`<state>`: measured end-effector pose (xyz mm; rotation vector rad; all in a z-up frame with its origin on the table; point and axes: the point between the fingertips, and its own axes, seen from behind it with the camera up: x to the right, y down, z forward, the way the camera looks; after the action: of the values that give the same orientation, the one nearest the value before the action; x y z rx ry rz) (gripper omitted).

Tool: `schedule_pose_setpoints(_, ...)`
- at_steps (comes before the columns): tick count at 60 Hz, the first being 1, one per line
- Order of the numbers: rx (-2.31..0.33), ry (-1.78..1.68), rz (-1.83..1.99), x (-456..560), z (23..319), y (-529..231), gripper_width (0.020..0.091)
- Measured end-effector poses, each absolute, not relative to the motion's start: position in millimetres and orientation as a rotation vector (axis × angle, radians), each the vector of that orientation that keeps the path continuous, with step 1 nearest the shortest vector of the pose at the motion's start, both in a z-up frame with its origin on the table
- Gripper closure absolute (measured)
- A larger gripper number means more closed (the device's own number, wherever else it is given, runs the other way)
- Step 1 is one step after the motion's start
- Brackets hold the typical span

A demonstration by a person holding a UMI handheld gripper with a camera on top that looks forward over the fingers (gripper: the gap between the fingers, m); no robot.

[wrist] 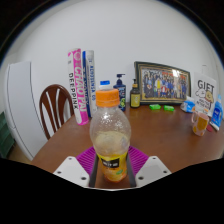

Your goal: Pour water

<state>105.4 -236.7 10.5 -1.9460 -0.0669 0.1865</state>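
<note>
Claw [112, 168] fingers look clamped on the orange-capped bottle [110, 135], held upright between the pads above the desk [160, 130], so the carrying step seems in hand, and next comes moving toward the small glass [200, 123] and tilting.

bottle [109, 135] base hidden between the fingers [73, 170] — book titles unreadable
</note>
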Motion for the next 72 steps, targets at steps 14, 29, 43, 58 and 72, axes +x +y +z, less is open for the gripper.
schedule_pose_setpoints(14, -1.954, -0.082, 0.174, 110, 16, -238, 0.0849)
schedule_pose_setpoints(29, -1.892, 0.065, 0.479, 125, 107, -223, 0.0850)
schedule_pose_setpoints(43, -1.650, 0.530, 1.143, 200, 230, -179, 0.0853)
schedule_pose_setpoints(58, -1.328, 0.976, 1.630, 338, 239, -120, 0.0850)
schedule_pose_setpoints(72, -1.046, 1.362, 1.937, 426, 170, -84, 0.0852)
